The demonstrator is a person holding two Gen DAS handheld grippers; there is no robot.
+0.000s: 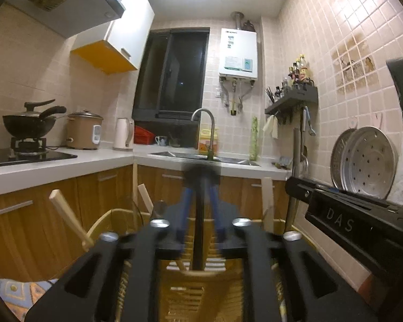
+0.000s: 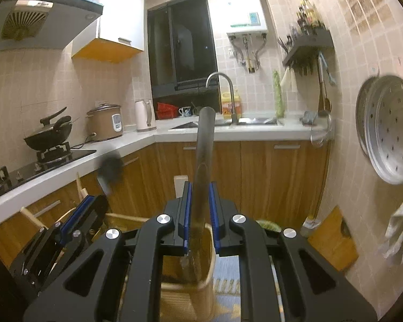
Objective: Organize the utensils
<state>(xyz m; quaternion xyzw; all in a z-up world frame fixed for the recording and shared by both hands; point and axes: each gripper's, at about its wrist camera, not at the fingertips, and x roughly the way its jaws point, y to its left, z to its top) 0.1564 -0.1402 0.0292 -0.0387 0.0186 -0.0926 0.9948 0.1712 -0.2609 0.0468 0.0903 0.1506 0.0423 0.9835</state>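
A slatted wooden holder [image 2: 201, 289] holds upright wooden utensils [image 1: 69, 218]. The right gripper [image 2: 200, 222] clenches a long metal-handled utensil [image 2: 205, 145], its lower end inside the holder's near compartment. The left gripper [image 1: 201, 214] has its fingers [image 1: 185, 214] parted around a thin black-handled tool [image 1: 200, 222], blurred, standing in the holder; no pad presses it.

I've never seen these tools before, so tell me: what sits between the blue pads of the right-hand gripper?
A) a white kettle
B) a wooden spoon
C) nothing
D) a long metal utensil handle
D: in the right wrist view the right gripper has its blue pads closed on a long grey metal utensil handle that rises toward the sink above the woven bamboo basket.
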